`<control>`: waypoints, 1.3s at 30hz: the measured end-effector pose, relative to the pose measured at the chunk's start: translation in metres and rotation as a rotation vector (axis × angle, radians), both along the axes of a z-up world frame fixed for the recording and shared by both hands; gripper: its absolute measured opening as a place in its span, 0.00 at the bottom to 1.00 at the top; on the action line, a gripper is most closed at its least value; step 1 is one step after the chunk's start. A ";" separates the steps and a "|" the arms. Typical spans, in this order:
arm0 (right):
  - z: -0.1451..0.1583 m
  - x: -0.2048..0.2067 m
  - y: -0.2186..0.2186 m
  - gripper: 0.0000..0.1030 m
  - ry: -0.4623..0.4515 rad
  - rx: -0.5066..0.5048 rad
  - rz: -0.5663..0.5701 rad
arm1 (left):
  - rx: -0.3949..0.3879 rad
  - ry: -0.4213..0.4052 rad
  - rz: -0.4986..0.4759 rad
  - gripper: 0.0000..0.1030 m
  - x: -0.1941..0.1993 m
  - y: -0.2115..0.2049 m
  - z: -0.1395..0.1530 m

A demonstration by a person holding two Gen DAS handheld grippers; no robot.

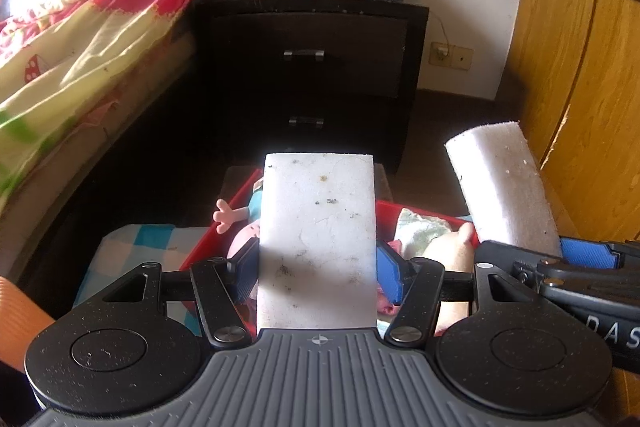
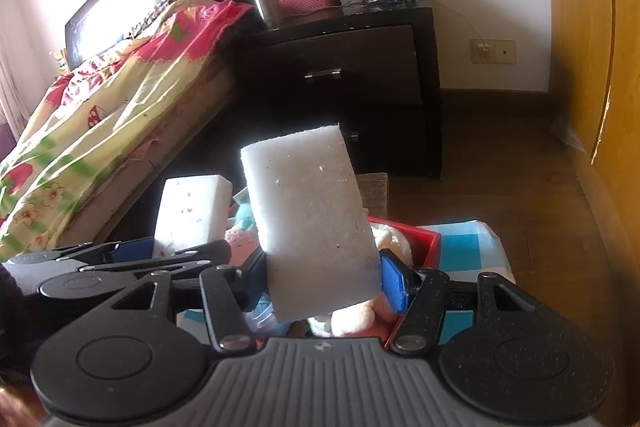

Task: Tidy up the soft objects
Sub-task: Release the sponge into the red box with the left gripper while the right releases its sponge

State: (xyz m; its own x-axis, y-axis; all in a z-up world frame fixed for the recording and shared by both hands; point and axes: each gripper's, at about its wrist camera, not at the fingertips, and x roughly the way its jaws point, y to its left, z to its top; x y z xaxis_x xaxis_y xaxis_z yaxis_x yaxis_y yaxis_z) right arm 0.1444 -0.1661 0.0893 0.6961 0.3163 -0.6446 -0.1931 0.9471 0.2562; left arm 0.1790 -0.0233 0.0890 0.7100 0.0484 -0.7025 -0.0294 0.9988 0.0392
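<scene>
My left gripper (image 1: 316, 275) is shut on a white foam block (image 1: 318, 239) and holds it upright above a red box (image 1: 200, 245) of soft toys. A pink plush toy (image 1: 234, 221) lies in the box. My right gripper (image 2: 324, 279) is shut on a second white foam block (image 2: 312, 223), tilted, above the same red box (image 2: 428, 247). The right gripper and its block (image 1: 504, 187) show at the right of the left wrist view. The left gripper's block (image 2: 192, 211) shows at the left of the right wrist view.
The red box stands on a blue checked cloth (image 1: 136, 247). A dark nightstand (image 1: 316, 59) stands ahead, a bed with a flowered quilt (image 1: 72, 43) on the left, a wooden wardrobe (image 1: 588, 67) on the right. An orange roll (image 1: 20, 311) lies at the left edge.
</scene>
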 end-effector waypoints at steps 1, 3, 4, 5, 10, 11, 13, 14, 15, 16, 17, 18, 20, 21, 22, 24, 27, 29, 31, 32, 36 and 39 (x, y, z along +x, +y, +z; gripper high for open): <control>-0.004 0.004 0.001 0.36 0.008 -0.005 0.000 | -0.003 0.009 0.001 0.58 0.004 0.001 -0.004; -0.012 0.011 0.003 0.36 0.018 -0.017 -0.007 | -0.011 0.033 0.001 0.58 0.012 0.003 -0.013; -0.016 0.014 0.003 0.37 0.022 -0.021 -0.010 | -0.014 0.044 0.004 0.58 0.016 0.004 -0.018; -0.020 0.018 0.004 0.38 0.028 -0.025 -0.008 | -0.019 0.052 0.007 0.59 0.019 0.006 -0.023; -0.040 0.036 0.003 0.42 0.062 -0.014 -0.018 | -0.054 0.091 0.036 0.75 0.029 0.018 -0.037; -0.041 0.039 0.003 0.45 0.066 -0.004 -0.019 | -0.060 0.091 0.039 0.76 0.029 0.020 -0.037; -0.042 0.042 0.002 0.48 0.064 0.009 -0.015 | -0.074 0.093 0.047 0.76 0.030 0.024 -0.037; -0.042 0.043 0.002 0.48 0.065 0.019 -0.011 | -0.080 0.093 0.053 0.76 0.030 0.026 -0.036; -0.043 0.043 0.002 0.48 0.069 0.036 -0.011 | -0.083 0.093 0.059 0.76 0.030 0.028 -0.035; -0.044 0.044 0.002 0.48 0.077 0.054 -0.006 | -0.085 0.093 0.061 0.76 0.029 0.029 -0.034; -0.044 0.045 0.002 0.49 0.083 0.070 -0.004 | -0.089 0.092 0.064 0.76 0.030 0.029 -0.033; -0.045 0.045 0.001 0.49 0.088 0.080 -0.004 | -0.093 0.092 0.063 0.76 0.029 0.029 -0.033; -0.044 0.044 0.000 0.49 0.091 0.095 -0.009 | -0.084 0.091 0.055 0.76 0.027 0.028 -0.030; -0.043 0.042 -0.001 0.49 0.089 0.095 -0.017 | -0.074 0.086 0.054 0.76 0.025 0.027 -0.029; -0.041 0.041 -0.001 0.49 0.087 0.091 -0.019 | -0.067 0.082 0.055 0.76 0.024 0.026 -0.027; -0.037 0.038 -0.003 0.49 0.080 0.084 -0.028 | -0.070 0.074 0.055 0.76 0.019 0.026 -0.021; -0.028 0.031 -0.008 0.49 0.068 0.085 -0.046 | -0.070 0.059 0.065 0.76 0.012 0.027 -0.013; -0.023 0.025 -0.011 0.49 0.059 0.080 -0.052 | -0.069 0.053 0.065 0.76 0.006 0.026 -0.008; -0.016 0.019 -0.013 0.49 0.051 0.067 -0.056 | -0.062 0.043 0.074 0.77 -0.001 0.025 -0.005; -0.013 0.015 -0.015 0.49 0.045 0.059 -0.060 | -0.060 0.040 0.075 0.77 -0.005 0.024 -0.004; -0.003 -0.001 -0.017 0.49 0.022 0.037 -0.071 | -0.065 0.033 0.081 0.77 -0.022 0.024 0.001; 0.001 -0.014 -0.017 0.49 0.016 0.031 -0.073 | -0.091 0.028 0.089 0.77 -0.037 0.025 0.005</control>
